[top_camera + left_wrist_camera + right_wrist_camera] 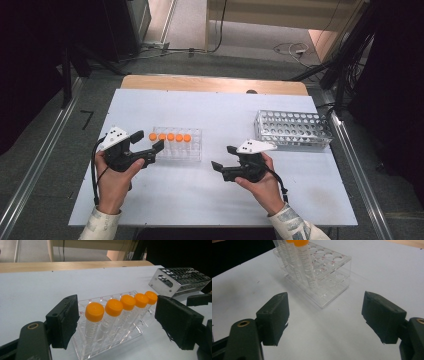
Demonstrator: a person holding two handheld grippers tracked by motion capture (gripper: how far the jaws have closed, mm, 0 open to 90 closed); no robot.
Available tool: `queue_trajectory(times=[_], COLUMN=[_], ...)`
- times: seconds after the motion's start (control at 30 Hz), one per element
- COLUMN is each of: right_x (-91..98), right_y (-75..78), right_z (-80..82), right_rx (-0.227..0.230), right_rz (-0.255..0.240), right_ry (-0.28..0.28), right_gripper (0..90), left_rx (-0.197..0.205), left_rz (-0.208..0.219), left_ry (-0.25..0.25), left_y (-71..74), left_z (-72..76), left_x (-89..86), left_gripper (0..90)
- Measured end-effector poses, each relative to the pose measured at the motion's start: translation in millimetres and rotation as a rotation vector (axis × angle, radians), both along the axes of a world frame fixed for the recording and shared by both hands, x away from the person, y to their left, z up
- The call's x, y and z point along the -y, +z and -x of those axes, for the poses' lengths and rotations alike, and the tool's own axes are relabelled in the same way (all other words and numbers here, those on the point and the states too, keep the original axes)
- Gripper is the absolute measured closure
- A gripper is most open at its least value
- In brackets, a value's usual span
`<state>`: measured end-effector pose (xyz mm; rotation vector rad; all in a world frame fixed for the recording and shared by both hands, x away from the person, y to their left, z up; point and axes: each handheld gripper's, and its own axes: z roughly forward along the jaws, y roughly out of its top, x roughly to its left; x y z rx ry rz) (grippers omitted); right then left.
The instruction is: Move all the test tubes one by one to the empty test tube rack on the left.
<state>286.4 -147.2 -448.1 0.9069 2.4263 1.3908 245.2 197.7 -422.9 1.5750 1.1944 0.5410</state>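
Observation:
A clear plastic rack (192,149) stands left of the table's middle and holds several orange-capped tubes (170,136) in one row. My left gripper (147,141) sits at the rack's left end, open, with nothing between its pads. In the left gripper view the tubes (113,307) stand in the rack (110,345) just beyond the open jaws of the left gripper (116,325). My right gripper (223,157) is open a little right of the rack and points toward it. In the right gripper view the rack (329,287) and tubes (305,265) lie ahead of the right gripper (324,317), apart from it.
A perforated metal rack (294,129) stands at the table's right rear, also seen as the metal rack (180,280) in the left gripper view. The white tabletop (215,200) has bare room at the front. Floor rails run along both sides of the table.

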Motion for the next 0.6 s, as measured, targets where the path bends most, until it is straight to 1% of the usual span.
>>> queue_trajectory(times=[0.17, 0.43, 0.6], right_x=[4.1, 12.8, 20.5], right_y=[0.2, 0.4, 0.4], right_z=[-0.8, -1.6, -1.8], right_rx=[0.000, 0.002, 0.003], right_rz=[-0.002, 0.001, -0.004], right_ry=[-0.012, -0.028, -0.045], right_gripper=[20.2, 19.8, 19.8], left_rx=[0.003, -0.003, -0.012], left_rz=[0.014, 0.011, 0.002], left_ry=[-0.005, -0.006, -0.008], left_y=[2.1, -0.4, -2.9], left_z=[3.7, 8.3, 11.1], left_x=[-1.2, -3.9, -4.7], left_gripper=[19.1, 18.8, 18.4])
